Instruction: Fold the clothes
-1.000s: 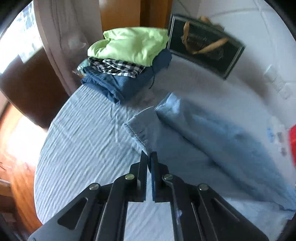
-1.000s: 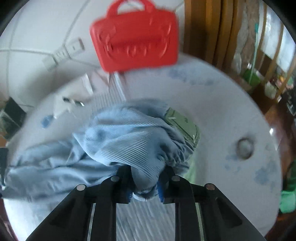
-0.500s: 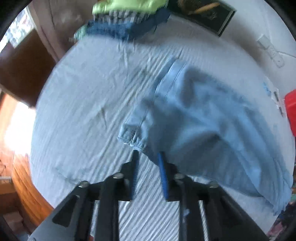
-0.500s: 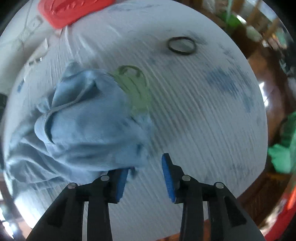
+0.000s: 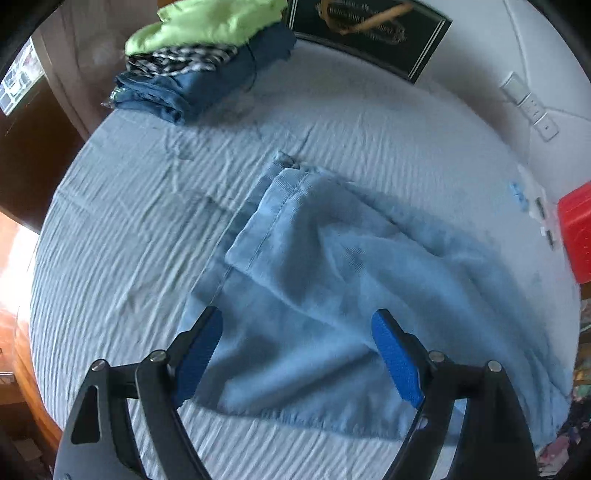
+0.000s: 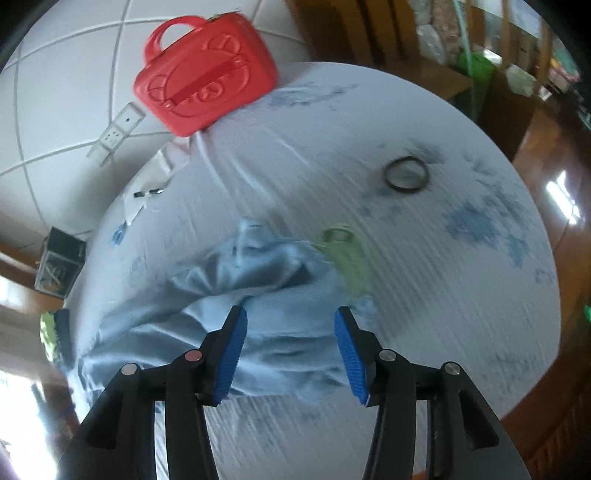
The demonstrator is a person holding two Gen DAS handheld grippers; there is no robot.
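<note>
Left gripper is hovering over the light blue garment, jaws standing wide apart, blue pads gripping nothing. The garment is lying rumpled on the pale blue striped tablecloth, one hemmed edge folded over toward the far side. A stack of folded clothes, lime green over checked over dark blue, is sitting at the far left edge. A dark framed picture is leaning against the white wall. A red case is showing at the right edge.
</note>
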